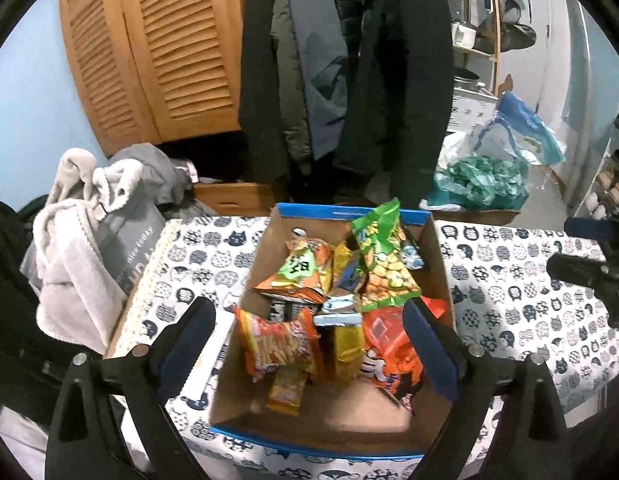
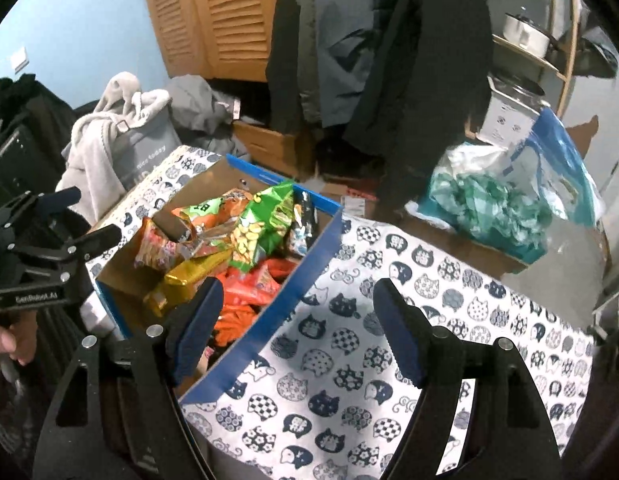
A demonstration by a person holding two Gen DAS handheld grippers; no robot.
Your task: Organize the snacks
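While both tools hang over the table, this is how it stands from close to far.

Left gripper: the black two-finger left gripper (image 1: pixel 309 344) with dark blue pads hovers above the near half of the box, its jaws spread wide and nothing between the pads; the snack packets lie below the gap, untouched.

Right gripper: the black two-finger right gripper (image 2: pixel 297 332) with blue pads hangs over the box's right wall and the bare cloth beside it, jaws apart and empty.

Hand: a person's hand (image 2: pixel 7 342) shows at the left edge of the right wrist view, beneath the other tool.

Box: a shallow brown cardboard box with a blue rim (image 1: pixel 443 280) sits on the table, open at the top.

Snacks: inside the box lies a loose heap of snack packets: an orange packet of stick crackers (image 1: pixel 277 344) near the front, a gold foil packet (image 1: pixel 347 344) beside it, a red-orange packet (image 1: pixel 389 344) to the right, an orange and green packet (image 1: pixel 297 272) further in, and a green packet of yellow puffs (image 1: pixel 383 264) standing tallest near the back.

Table: a white tablecloth printed with navy cat faces (image 2: pixel 349 360) covers it.

Behind: a pale grey fleece garment (image 1: pixel 69 264) over a grey bag at the left, dark coats (image 1: pixel 397 80) hanging past the table, louvred wooden doors (image 1: pixel 169 48) furthest back.
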